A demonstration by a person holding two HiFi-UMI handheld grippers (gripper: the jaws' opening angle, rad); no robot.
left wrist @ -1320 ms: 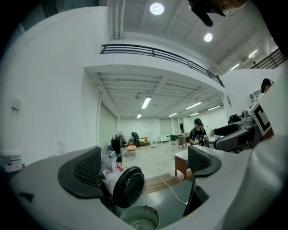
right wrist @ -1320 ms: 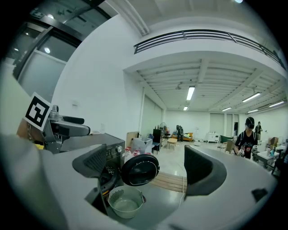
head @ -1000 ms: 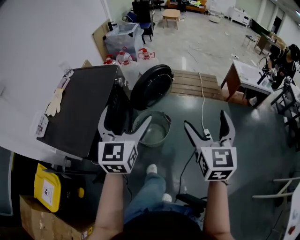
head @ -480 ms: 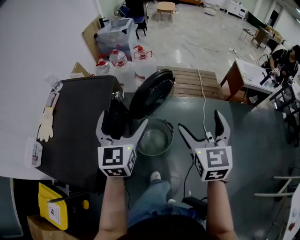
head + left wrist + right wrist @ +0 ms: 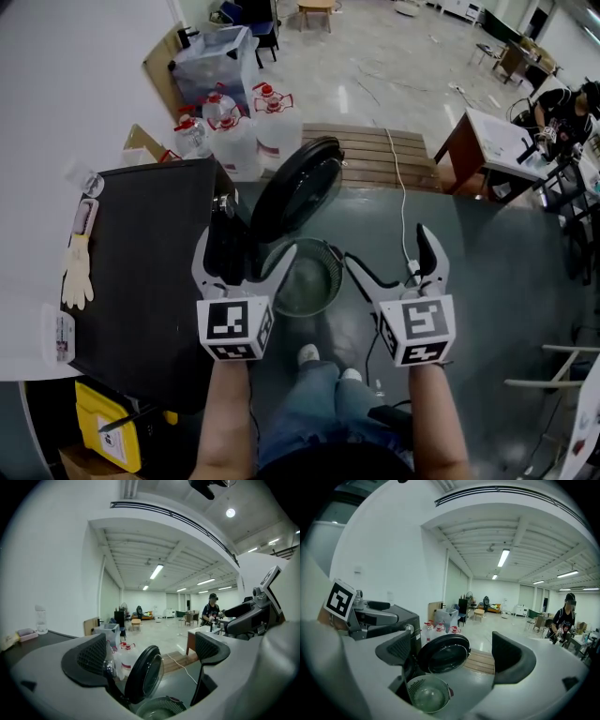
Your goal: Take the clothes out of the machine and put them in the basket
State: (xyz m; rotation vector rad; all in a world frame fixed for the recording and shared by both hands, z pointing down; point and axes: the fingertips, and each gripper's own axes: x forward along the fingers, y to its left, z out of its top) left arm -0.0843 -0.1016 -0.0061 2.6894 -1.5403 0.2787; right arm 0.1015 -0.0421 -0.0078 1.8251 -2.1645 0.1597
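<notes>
Both forearms are stretched forward side by side, marker cubes turned upward, and the left tool (image 5: 246, 246) and the right tool (image 5: 386, 248) are each held with jaws wide apart and nothing between them. The left tool is held over the front edge of the black machine (image 5: 141, 272), whose round door (image 5: 298, 192) is swung open, while the right tool is held over the floor (image 5: 469, 281) just right of the basket (image 5: 330, 255). The basket is set on the floor just before the open door; the drum's inside is hidden from view.
</notes>
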